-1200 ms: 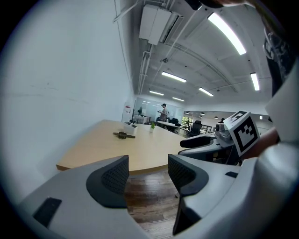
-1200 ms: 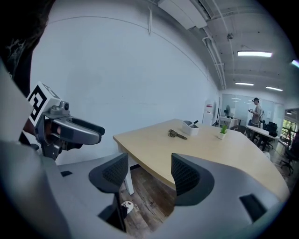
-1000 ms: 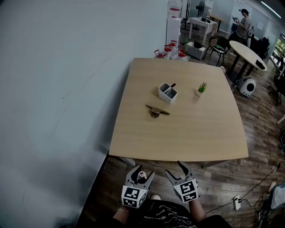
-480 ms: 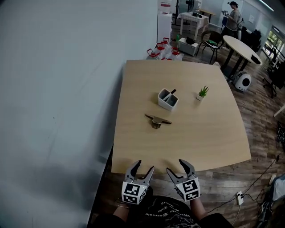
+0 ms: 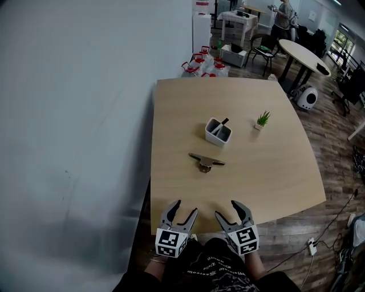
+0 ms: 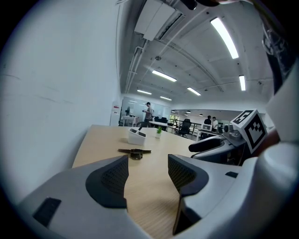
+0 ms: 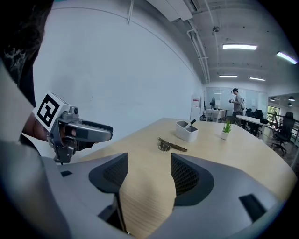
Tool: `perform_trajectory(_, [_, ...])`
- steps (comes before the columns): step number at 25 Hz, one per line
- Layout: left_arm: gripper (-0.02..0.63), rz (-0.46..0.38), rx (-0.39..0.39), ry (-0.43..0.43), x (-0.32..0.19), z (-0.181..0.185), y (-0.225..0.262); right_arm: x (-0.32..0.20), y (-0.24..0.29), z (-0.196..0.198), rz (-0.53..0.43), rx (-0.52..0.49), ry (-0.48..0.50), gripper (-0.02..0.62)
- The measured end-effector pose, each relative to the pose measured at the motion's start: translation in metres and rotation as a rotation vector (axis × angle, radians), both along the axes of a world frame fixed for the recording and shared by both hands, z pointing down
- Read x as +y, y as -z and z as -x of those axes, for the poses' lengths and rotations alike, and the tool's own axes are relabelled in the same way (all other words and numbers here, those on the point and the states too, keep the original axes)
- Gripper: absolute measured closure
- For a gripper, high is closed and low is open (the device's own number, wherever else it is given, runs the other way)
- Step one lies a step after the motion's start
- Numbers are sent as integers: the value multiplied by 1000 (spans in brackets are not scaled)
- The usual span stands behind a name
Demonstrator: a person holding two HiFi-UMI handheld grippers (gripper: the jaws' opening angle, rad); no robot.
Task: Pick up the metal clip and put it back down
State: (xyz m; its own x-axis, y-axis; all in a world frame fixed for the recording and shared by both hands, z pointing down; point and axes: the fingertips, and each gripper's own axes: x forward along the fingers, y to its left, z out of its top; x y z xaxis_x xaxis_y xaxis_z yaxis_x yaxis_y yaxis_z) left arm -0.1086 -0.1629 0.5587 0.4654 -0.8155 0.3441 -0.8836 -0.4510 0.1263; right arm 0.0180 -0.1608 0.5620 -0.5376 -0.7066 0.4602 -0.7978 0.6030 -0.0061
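The metal clip (image 5: 206, 162) lies flat in the middle of the light wooden table (image 5: 177, 188), with its two handles spread left and right. It also shows small and far ahead in the left gripper view (image 6: 134, 152) and the right gripper view (image 7: 171, 146). My left gripper (image 5: 183, 209) hovers at the table's near edge, open and empty. My right gripper (image 5: 231, 209) is beside it, also open and empty. Both are well short of the clip.
A white pen holder (image 5: 218, 131) stands just beyond the clip, and a small potted plant (image 5: 262, 120) to its right. A blue-grey wall (image 5: 74, 114) runs along the table's left side. Chairs, another table and a person (image 5: 283, 14) are far behind.
The view has shifted forward: both grippers, earlier over the floor before the table, now reach its near edge. Their jaws stay open. The clip has not moved.
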Motion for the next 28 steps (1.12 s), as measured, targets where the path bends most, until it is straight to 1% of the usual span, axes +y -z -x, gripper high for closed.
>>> perform_trajectory(3, [344, 0, 9, -2, -5, 5, 2, -9, 3, 7, -24, 32, 1, 293])
perform_trajectory(4, [344, 1, 15, -4, -7, 5, 3, -14, 4, 8, -45, 66, 5, 293])
perform_trajectory(7, [344, 3, 41, -3, -9, 5, 3, -33, 7, 9, -120, 218, 25, 305])
perform_trajectory(8, [344, 5, 49, 2, -10, 6, 3, -38, 9, 10, -133, 241, 37, 316])
perform_trajectory(11, [344, 8, 50, 23, -12, 7, 4, -57, 15, 16, -148, 245, 59, 329])
perform_trajectory(14, [344, 5, 48, 57, -15, 11, 8, -82, 24, 21, -184, 271, 77, 363])
perform_trajectory(20, [344, 24, 65, 69, -11, 15, 12, -125, 18, 45, -196, 347, 209, 365])
perform_trajectory(25, [344, 30, 47, 154, -7, 30, 12, -155, -8, 61, -155, 383, 262, 365])
perform_trajectory(28, [344, 29, 69, 202, -4, 38, 14, -165, -23, 70, -153, 427, 310, 365])
